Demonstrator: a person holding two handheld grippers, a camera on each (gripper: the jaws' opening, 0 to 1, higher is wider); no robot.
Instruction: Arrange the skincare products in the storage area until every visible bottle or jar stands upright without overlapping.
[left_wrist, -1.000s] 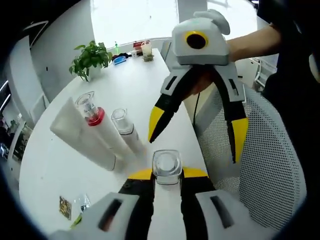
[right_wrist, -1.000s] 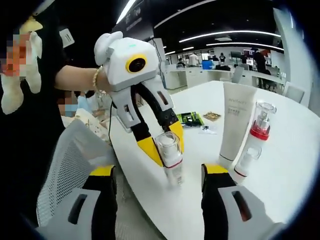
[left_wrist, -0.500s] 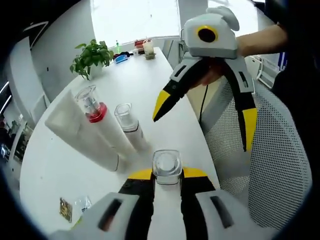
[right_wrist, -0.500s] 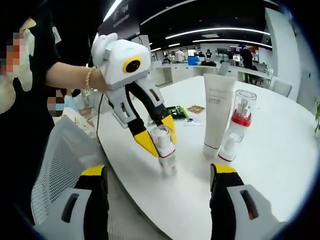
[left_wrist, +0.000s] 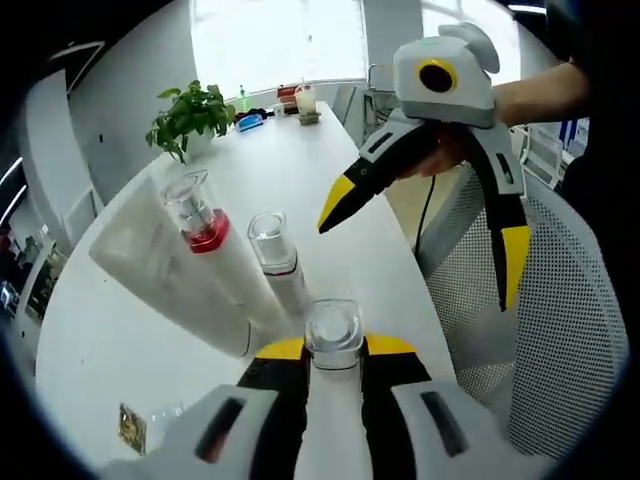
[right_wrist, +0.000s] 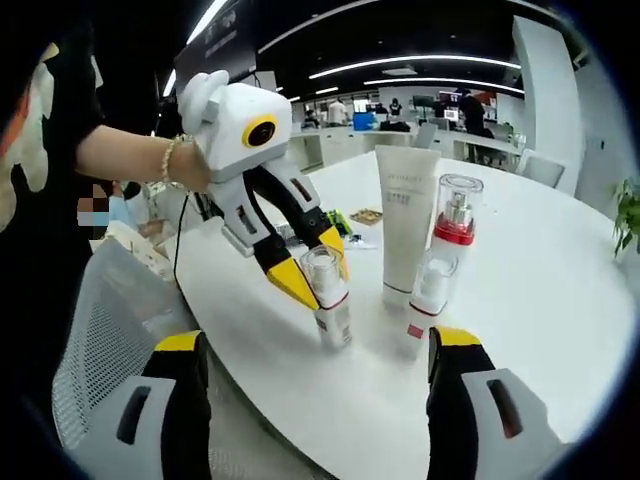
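Right gripper view shows us the small bottle (right_wrist: 328, 305) standing on the white table (right_wrist: 560, 300), clamped in our left gripper (right_wrist: 308, 272) so it stays up. 3 more stand beside it: white tube (right_wrist: 403, 225), red-collared pump (right_wrist: 455, 215), little bottle (right_wrist: 428, 285). Our right gripper (right_wrist: 312, 420) waits with jaws wide apart.

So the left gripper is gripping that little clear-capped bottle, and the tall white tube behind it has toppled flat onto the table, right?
Not quite. The left gripper does grip the small clear-capped bottle, but the tall white tube has not toppled: the right gripper view shows it standing upright on the white table, next to the red-collared pump bottle.
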